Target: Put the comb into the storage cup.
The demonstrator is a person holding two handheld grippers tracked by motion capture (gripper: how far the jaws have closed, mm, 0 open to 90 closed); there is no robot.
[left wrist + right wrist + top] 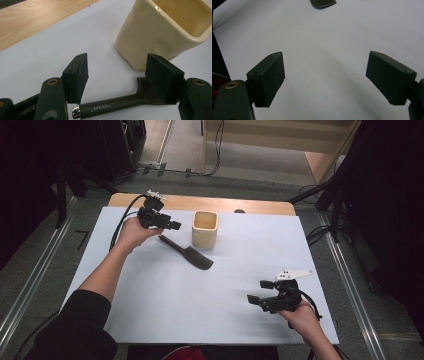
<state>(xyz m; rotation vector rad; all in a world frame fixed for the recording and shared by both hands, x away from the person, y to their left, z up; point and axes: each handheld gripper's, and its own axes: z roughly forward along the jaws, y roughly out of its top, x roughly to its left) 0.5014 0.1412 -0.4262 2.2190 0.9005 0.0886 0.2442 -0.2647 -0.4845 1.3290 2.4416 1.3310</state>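
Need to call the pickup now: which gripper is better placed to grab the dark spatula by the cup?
Left. The left gripper has its jaws open astride the spatula handle beside the cream cup. The right gripper hovers open over bare table, far off.

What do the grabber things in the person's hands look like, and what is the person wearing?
Both grippers, left and right, are black, each with two blocky black pads on its jaws. Brass-coloured rivets sit near the pads. The right gripper carries a pale three-cornered plate on top. A black cable trails from each. The person's left arm wears a black sleeve.
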